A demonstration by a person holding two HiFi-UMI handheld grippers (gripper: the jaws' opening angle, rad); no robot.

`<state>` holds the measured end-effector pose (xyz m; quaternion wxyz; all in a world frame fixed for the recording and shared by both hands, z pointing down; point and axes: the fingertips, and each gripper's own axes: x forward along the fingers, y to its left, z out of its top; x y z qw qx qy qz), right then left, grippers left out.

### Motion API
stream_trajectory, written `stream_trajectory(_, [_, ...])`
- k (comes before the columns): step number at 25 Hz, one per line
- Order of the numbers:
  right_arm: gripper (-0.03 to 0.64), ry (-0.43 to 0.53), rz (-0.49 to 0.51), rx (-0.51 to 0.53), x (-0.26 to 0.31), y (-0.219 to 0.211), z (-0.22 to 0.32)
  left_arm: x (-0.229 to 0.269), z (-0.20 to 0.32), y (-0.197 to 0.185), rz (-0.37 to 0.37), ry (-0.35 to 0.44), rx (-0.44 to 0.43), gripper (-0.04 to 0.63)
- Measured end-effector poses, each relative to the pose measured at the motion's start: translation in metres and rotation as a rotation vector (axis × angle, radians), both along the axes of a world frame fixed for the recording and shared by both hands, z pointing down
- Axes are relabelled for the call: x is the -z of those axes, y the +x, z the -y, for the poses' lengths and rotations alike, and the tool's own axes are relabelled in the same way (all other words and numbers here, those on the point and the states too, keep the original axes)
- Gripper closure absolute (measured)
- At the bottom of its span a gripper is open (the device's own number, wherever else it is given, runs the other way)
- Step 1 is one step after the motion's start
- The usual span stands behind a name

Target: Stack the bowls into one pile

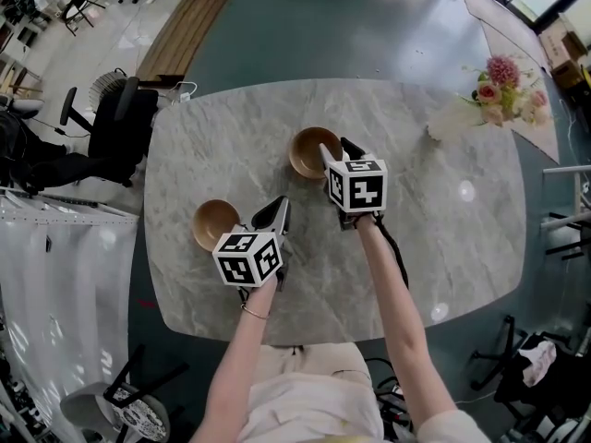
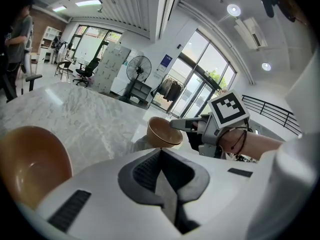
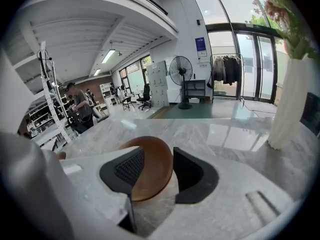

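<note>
Two brown bowls stand apart on the marble table (image 1: 443, 220). The farther bowl (image 1: 309, 155) (image 3: 150, 176) (image 2: 164, 132) has its near right rim between the jaws of my right gripper (image 1: 337, 149) (image 3: 157, 160) (image 2: 192, 125). One jaw is inside the bowl and one outside, and they stand open and do not press on the rim. The nearer bowl (image 1: 215, 223) (image 2: 30, 164) sits left of my left gripper (image 1: 277, 213) (image 2: 160, 153). That gripper is shut with nothing in it and hovers beside this bowl without touching it.
A white vase with pink flowers (image 1: 494, 95) (image 3: 287, 104) stands at the table's far right. A black office chair (image 1: 120, 127) is off the table's left edge. The table's rounded front edge is close to the person's body.
</note>
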<state>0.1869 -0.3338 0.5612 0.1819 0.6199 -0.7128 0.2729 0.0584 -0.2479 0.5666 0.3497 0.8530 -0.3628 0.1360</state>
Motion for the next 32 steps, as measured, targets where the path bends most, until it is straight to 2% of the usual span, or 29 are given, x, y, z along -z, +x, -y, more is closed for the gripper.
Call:
stream_trajectory(3, [0.451,0.004,0.008,-0.003,0.001,0.000,-0.003,0.003,-0.002,-0.001,-0.001,0.006,0.001,0.595])
stream_trajectory(7, [0.451,0.036,0.082,0.003,0.008,-0.005,-0.008,0.008,-0.008,0.001,0.015,0.023,-0.025,0.595])
stream_trajectory(12, [0.453,0.055,0.067,0.030,0.016,-0.009,-0.024,0.015,-0.020,0.000,0.014,0.043,-0.034,0.595])
stream_trajectory(18, [0.488,0.085,0.107,0.094,0.025,-0.030,-0.052,0.028,-0.031,-0.016,0.009,0.070,-0.014,0.595])
stream_trajectory(22, [0.582,0.087,0.103,0.118,0.027,-0.041,-0.072,0.035,-0.040,-0.033,0.007,0.081,0.010,0.595])
stream_trajectory(24, [0.601,0.086,0.100,0.130,0.028,-0.047,-0.080,0.039,-0.044,-0.042,0.007,0.086,0.025,0.595])
stream_trajectory(32, [0.609,0.091,0.118,0.184,0.038,-0.077,-0.101,0.051,-0.059,-0.081,0.004,0.108,0.098,0.595])
